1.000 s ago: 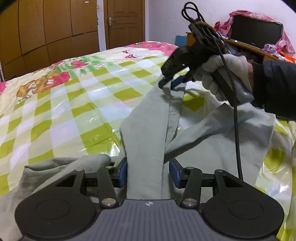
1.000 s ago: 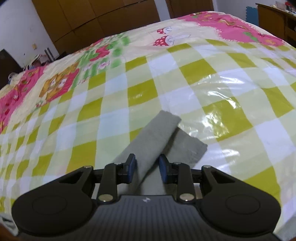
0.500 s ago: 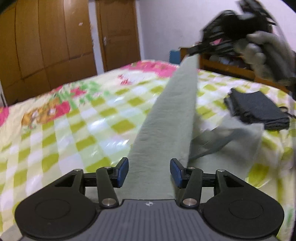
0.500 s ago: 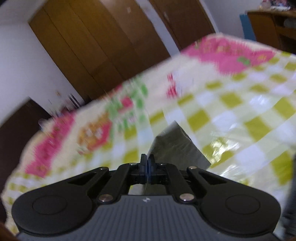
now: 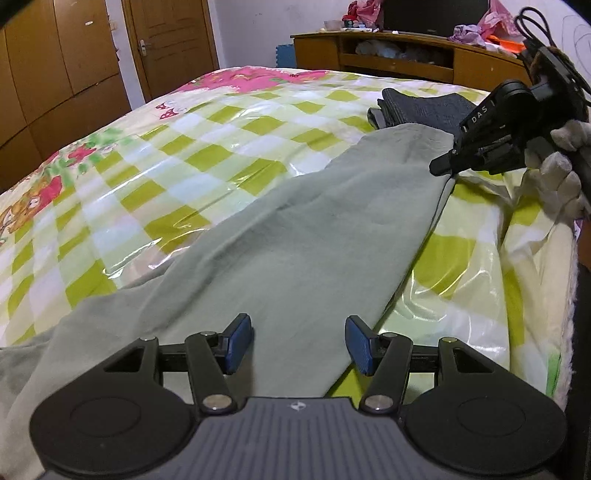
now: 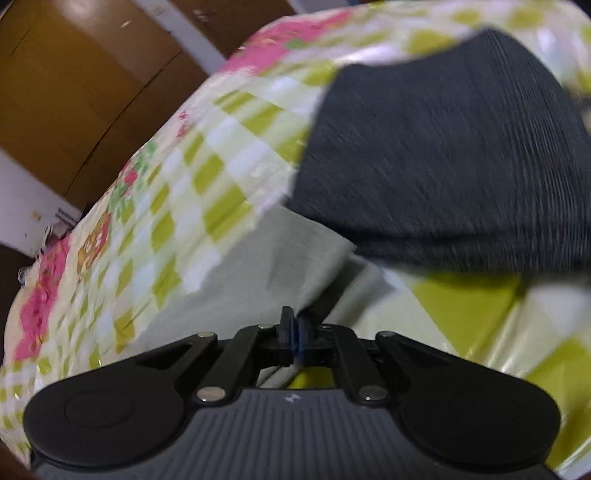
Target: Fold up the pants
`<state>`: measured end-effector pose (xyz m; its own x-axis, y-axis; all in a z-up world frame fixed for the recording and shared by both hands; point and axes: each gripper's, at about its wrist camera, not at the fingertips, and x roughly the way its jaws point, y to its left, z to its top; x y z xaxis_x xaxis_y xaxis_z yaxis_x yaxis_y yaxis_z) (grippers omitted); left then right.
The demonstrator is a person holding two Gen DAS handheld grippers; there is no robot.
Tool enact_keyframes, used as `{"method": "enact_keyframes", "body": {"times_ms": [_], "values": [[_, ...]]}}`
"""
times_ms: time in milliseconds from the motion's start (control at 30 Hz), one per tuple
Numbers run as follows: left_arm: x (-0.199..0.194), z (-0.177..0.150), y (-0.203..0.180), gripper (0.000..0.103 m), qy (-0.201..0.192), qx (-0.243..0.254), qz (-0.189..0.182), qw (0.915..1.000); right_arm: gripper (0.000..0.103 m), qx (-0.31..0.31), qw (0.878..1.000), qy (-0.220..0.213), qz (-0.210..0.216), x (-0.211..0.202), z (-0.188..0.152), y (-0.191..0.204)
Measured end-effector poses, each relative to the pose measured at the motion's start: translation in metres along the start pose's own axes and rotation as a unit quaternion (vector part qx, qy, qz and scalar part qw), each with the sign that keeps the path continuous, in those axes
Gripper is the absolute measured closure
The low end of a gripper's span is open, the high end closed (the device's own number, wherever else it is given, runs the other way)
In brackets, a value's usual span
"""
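So, biggest first:
Bed (image 5: 229, 155): fills both views, checked green-and-white cover with pink cartoon prints, glossy plastic sheet over it.
Wardrobe (image 5: 55, 66): brown wooden doors behind the bed, with a door of the same wood next to them.
Headboard shelf (image 5: 406, 59): wooden, at far end of bed, cluttered with cloth and a dark screen.
Pants (image 5: 314, 236): pale grey-green, lying on the bed, one leg stretched diagonally from lower left up to upper right; rest bunched at lower left edge of left wrist view.
Dark folded garment (image 6: 454, 147): charcoal, ribbed, on the bed just beyond the far end of the pants leg; blurred in right wrist view.
Gloved hand (image 5: 565, 173): light glove, gripping handle of right tool at right edge of left wrist view.
Left tongs (image 5: 299, 345): spread and opening, blue pads either side of the leg near its lower end, not pressing the cloth.
Right tongs (image 6: 293, 338): pressed together, pinching a corner edge of the pants fabric; seen from the left wrist view, tip sits at far right edge of the leg, just off the mattress.
Cable (image 5: 535, 22): black loop above right tool.
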<state>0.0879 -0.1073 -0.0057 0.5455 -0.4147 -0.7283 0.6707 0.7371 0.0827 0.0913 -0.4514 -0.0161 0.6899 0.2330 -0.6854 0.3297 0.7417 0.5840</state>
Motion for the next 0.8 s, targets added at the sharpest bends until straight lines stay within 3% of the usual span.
{"method": "enact_keyframes", "body": {"times_ms": [267,333,533,600,700,767,800], "values": [[0.004,0.006,-0.002,0.035,0.002,0.0,0.001,1.0,0.094,0.017,0.999,-0.025,0.027,0.0,0.018,-0.002],[0.003,0.006,-0.003,0.035,0.0,0.001,0.001,1.0,0.1,0.007,0.999,-0.033,0.021,-0.005,0.02,0.001],[0.004,0.003,-0.004,0.035,0.004,0.005,-0.002,1.0,0.1,-0.002,0.999,-0.037,0.008,-0.012,0.012,-0.006],[0.004,0.003,-0.003,0.035,0.003,0.001,-0.001,1.0,0.094,-0.002,1.0,-0.018,-0.014,-0.006,0.012,-0.009],[0.003,0.002,-0.002,0.035,0.0,-0.003,-0.002,1.0,0.087,0.028,0.999,-0.021,-0.007,-0.015,0.011,-0.019],[0.002,0.002,-0.002,0.035,-0.002,-0.001,-0.002,1.0,0.065,0.051,0.998,-0.022,-0.002,-0.023,0.01,-0.026],[0.002,0.002,-0.002,0.035,-0.003,-0.001,-0.002,1.0,0.062,0.051,0.998,-0.022,-0.005,-0.026,0.009,-0.028]]}}
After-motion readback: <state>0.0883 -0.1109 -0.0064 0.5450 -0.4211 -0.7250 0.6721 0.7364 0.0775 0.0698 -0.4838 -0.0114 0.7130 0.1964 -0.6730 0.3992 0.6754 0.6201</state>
